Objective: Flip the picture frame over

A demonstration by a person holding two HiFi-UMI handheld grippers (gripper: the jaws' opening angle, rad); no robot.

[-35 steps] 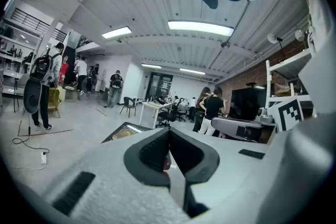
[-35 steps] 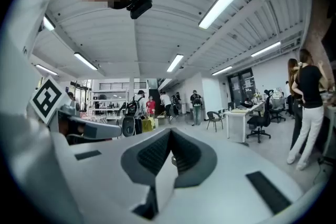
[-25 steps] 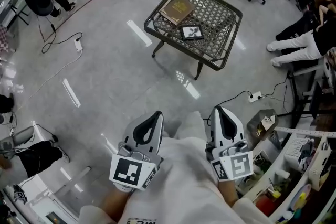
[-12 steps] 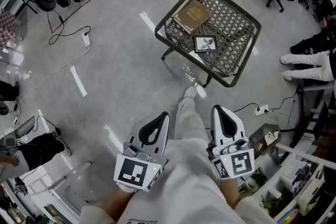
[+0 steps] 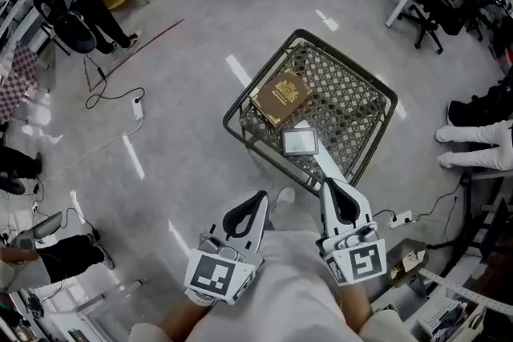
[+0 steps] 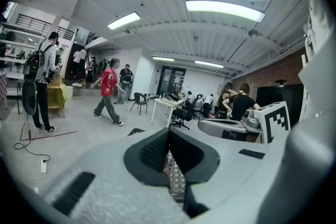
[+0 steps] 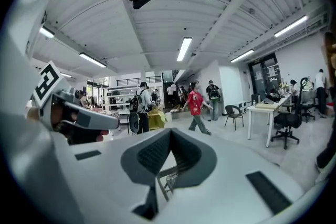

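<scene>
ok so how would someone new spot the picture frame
Find the dark lattice table on the grey floor. Two things lie on it, and the frame is the one at its near edge. It is small and square, a dark border round a grey pane, unlike the bigger brown book with a gold emblem.

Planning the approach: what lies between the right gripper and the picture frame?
In the head view, only the table, its mesh and near rim, separates right gripper from picture frame.
</scene>
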